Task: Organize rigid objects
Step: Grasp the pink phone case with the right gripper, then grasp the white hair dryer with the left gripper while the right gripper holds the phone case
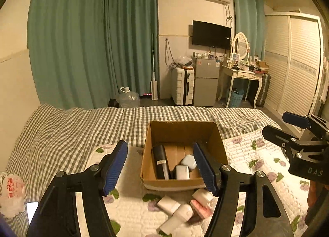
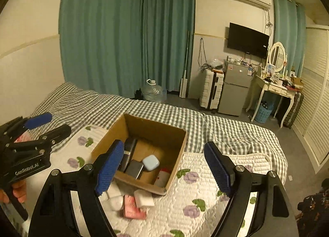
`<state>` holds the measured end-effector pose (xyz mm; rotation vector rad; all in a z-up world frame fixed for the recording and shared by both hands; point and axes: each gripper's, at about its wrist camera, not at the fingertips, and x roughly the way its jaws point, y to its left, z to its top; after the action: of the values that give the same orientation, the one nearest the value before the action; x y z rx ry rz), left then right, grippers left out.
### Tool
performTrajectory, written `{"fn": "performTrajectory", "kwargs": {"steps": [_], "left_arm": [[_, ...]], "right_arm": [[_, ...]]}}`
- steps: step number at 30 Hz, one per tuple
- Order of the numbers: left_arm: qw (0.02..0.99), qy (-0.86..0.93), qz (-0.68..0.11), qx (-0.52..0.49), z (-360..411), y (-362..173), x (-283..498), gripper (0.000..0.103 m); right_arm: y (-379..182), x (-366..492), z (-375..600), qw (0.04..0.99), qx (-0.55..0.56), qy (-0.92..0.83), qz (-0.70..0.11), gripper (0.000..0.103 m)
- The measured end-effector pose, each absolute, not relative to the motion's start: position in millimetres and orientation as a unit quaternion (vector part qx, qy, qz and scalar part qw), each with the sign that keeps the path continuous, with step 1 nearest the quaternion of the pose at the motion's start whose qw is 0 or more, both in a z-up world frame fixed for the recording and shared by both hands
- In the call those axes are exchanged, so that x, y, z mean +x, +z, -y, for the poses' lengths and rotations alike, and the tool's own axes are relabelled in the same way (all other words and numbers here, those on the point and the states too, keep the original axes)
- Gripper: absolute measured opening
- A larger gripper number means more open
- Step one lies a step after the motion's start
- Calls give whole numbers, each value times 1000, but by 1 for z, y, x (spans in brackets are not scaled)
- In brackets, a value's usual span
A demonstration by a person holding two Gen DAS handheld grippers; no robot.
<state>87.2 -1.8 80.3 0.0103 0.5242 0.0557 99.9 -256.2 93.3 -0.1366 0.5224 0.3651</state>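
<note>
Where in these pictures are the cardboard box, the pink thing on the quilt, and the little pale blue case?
cardboard box (image 1: 183, 132): left wrist view, inner back wall.
pink thing (image 2: 132, 209): right wrist view, its flat top.
pale blue case (image 2: 150, 162): right wrist view, its lid.

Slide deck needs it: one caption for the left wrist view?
Left gripper, fingers open, above a cardboard box on the bed, with small white and pink items lying loose before it.

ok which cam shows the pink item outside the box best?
Right wrist. The pink item lies in full view there on the quilt, in front of the cardboard box. In the left wrist view it is partly hidden behind the left gripper finger.
</note>
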Motion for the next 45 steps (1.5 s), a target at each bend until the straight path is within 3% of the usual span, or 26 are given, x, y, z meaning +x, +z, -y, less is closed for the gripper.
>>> {"fn": "performTrajectory", "kwargs": {"steps": [4,15,20,22,26,36,39,45], "left_arm": [[959,23,-284,-2,0,51,79,69],[936,41,-348,13,0,-87,77,69],[927,63,-369,31,-3,-108,83,69],[926,66,-370,23,-7,-108,85,69],[925,59,-376,-5,-14,-108,86,69],[921,33,-389,1,-4,-117,87,69],[920,27,-390,10,2,-120,84,69],[919,-13,-394,22,20,-125,82,69]], "right_arm": [[65,84,245,942,-80,186,-269,80],[-76,86,216,907,-138,215,-334,78],[-115,87,196,881,-159,255,-366,65],[-125,92,189,870,-163,268,-381,45],[-137,95,178,861,-174,272,-394,24],[-140,104,175,871,-174,252,-384,19],[-124,102,193,881,-136,250,-379,10],[-97,93,228,892,-63,256,-367,9]]}}
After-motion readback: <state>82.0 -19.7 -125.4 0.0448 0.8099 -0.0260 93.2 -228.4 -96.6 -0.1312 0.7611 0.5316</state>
